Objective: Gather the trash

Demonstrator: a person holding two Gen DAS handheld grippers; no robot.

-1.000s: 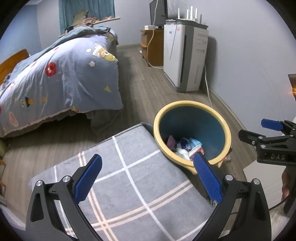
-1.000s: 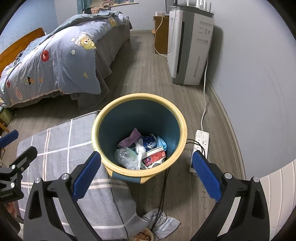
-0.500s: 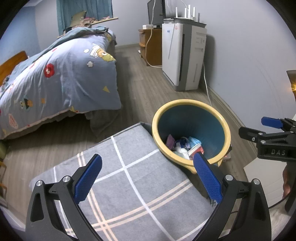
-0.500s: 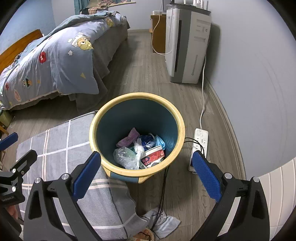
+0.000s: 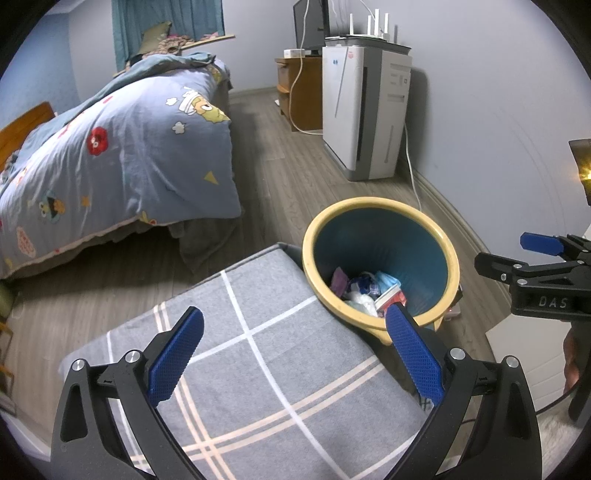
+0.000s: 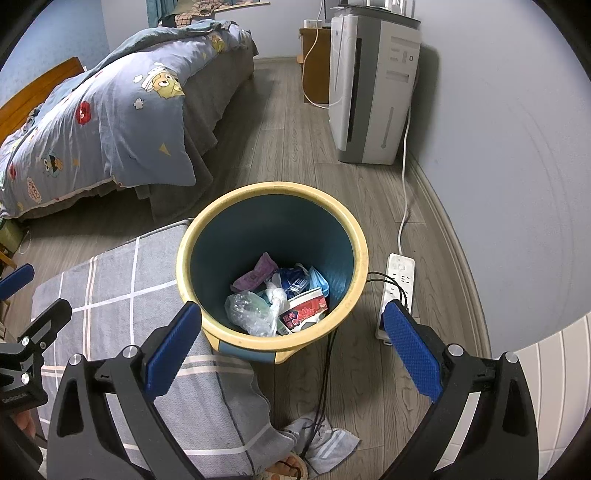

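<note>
A bedroom is shown, its wooden floor [image 6: 295,147] taken up mostly by a bed [image 5: 110,155] under a blue cartoon-print duvet, which is draped over the near corner toward the floor. Against the right-hand wall a tall white air purifier [image 6: 373,92] is stood, presumably to be near its socket, with a router [image 5: 369,27] set on top and a small wooden cabinet [image 5: 299,92] behind it. In the foreground a grey checked cushion [image 5: 258,369] is spread below the left gripper [image 5: 295,354], one corner of it touching the bin. The bin [image 6: 364,251], blue inside with a yellow rim, is placed on the floor just beside the cushion and near the wall, probably so that it can be reached from a seat. The task's trash [image 6: 277,299] is lying at the bottom of the bin: a clear plastic bag, a purple wrapper, blue scraps and a red-and-white packet, heaped loosely. The right gripper [image 6: 291,350] is held above the bin's near rim, looking down into it, which is judged to suit either a drop or a reach inside. Both sets of jaws are spread wide and nothing is held between them. A white power strip [image 6: 399,280] is laid on the floor right of the bin, and its black cables [image 6: 325,369] are trailed past the bin's base; these could be snagged if the bin is lifted. A crumpled cloth [image 6: 325,443] is left near them.
</note>
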